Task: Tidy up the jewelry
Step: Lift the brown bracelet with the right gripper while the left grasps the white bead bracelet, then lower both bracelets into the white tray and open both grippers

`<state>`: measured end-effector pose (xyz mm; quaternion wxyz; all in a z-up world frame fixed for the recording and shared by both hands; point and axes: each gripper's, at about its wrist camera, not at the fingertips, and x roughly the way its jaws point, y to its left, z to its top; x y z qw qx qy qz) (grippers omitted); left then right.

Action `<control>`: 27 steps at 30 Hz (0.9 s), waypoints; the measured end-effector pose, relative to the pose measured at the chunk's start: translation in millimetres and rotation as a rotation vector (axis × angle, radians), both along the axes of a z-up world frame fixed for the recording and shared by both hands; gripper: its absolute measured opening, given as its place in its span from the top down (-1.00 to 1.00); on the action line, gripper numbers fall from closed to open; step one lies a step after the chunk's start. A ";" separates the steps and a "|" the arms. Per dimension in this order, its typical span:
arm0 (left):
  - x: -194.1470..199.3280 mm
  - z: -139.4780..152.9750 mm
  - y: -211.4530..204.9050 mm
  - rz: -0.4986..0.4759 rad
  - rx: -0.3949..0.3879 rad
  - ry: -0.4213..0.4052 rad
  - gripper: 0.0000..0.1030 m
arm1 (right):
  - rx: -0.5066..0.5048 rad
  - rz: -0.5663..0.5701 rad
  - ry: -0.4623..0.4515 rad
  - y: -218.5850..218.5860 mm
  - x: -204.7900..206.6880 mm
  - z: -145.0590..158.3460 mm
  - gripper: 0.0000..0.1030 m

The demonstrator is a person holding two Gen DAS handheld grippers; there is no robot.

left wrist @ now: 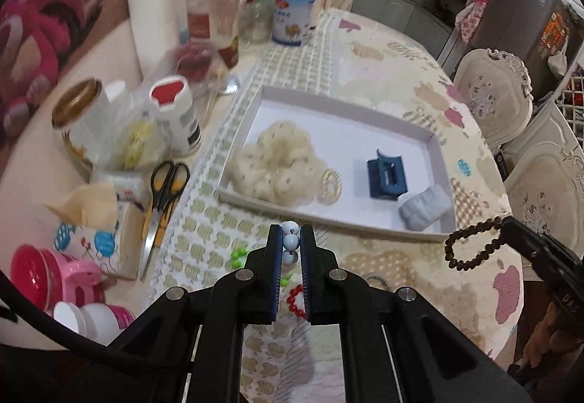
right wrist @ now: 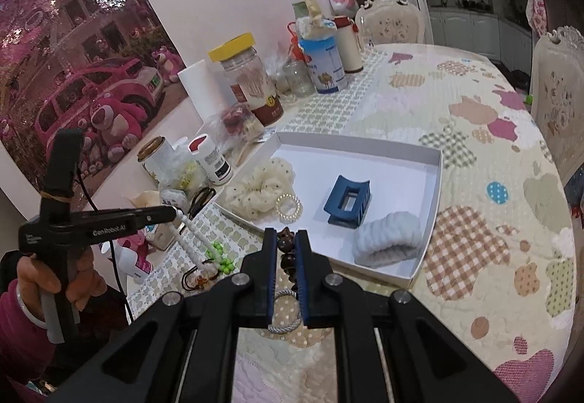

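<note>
White pearl beads (left wrist: 291,240) sit pinched between the left tongs (left wrist: 291,238), and the string hangs down above the surface, just before the near edge of the white tray (left wrist: 339,220). The right tongs (right wrist: 285,242) are shut on a brown bead bracelet (right wrist: 285,243), also held up just before that near edge.

The tray already holds a cream scrunchie (left wrist: 272,165), a clear coil hair tie (left wrist: 331,184), a blue claw clip (left wrist: 387,177) and a pale blue band (left wrist: 423,209).

I think the job now is to carry both strings over the near wall. Lift them high so the dangling loops do not catch the wall. Put each one on a bare white spot near the far edge, then open the tongs slowly, one at a time.
</note>
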<state>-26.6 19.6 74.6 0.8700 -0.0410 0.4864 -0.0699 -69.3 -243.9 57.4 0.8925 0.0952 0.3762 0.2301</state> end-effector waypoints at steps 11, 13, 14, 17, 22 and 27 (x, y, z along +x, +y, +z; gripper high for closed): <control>26.1 25.0 -29.4 -0.043 0.017 -0.072 0.87 | -0.017 -0.008 -0.018 -1.6 14.0 10.3 0.81; 32.9 25.9 -36.8 -0.056 0.018 -0.075 0.87 | -0.023 -0.006 -0.018 -0.6 17.6 10.8 0.81; 36.5 25.8 -40.6 -0.062 0.019 -0.075 0.87 | -0.026 -0.008 -0.019 -0.4 19.2 11.0 0.81; 48.6 25.2 -50.3 -0.079 0.023 -0.076 0.87 | -0.027 -0.014 -0.017 -0.9 26.8 10.2 0.81; 75.3 21.3 -60.5 -0.090 0.033 -0.071 0.87 | -0.040 -0.031 -0.014 -4.1 47.3 9.2 0.81; 104.9 13.3 -71.7 -0.098 0.028 -0.053 0.87 | -0.063 -0.055 0.003 -12.0 78.3 5.1 0.81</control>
